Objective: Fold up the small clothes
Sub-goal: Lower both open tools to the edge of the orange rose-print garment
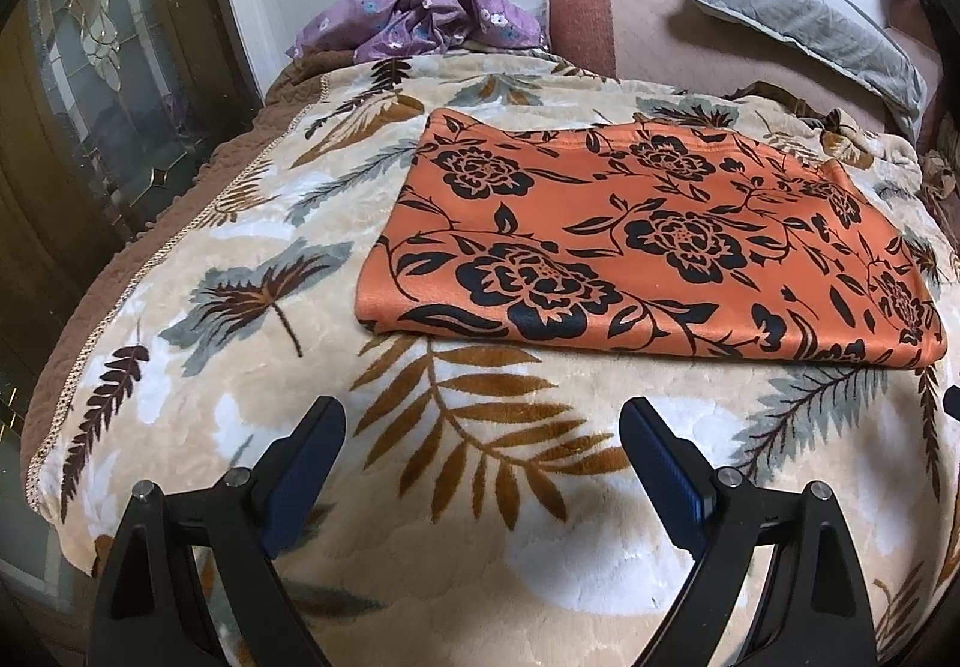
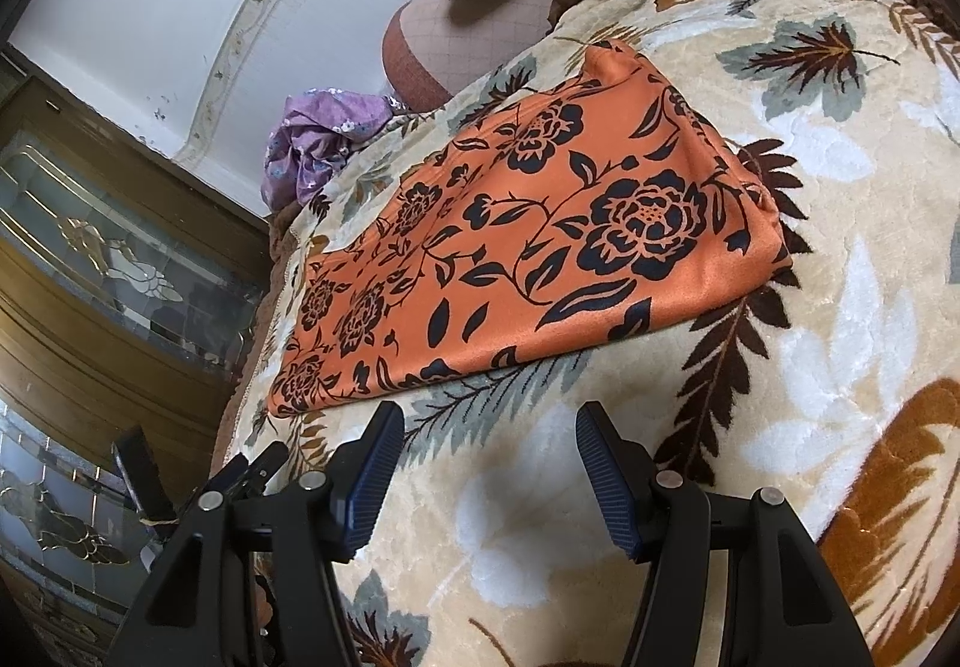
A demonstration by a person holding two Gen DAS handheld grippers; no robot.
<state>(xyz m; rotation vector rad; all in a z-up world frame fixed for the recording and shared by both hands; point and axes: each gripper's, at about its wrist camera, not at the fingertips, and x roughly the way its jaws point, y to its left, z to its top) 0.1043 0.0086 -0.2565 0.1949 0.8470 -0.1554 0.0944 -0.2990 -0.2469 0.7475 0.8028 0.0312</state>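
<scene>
An orange garment with black flower print point(image 1: 648, 241) lies folded flat in a rectangle on the leaf-patterned blanket point(image 1: 252, 223). It also shows in the right wrist view point(image 2: 528, 241). My left gripper point(image 1: 483, 427) is open and empty, hovering over the blanket just in front of the garment's near edge. My right gripper point(image 2: 489, 430) is open and empty, just in front of the garment's near edge toward its right end. A crumpled purple flowered garment point(image 1: 420, 6) lies at the far end of the blanket, also seen in the right wrist view point(image 2: 318, 138).
A grey pillow point(image 1: 804, 12) leans on a pinkish-brown headrest point(image 1: 600, 18) behind the blanket. A wooden door with decorative glass point(image 1: 90, 66) stands at the left, past the blanket's brown edge. The left gripper's black parts point(image 2: 144, 475) show at lower left in the right wrist view.
</scene>
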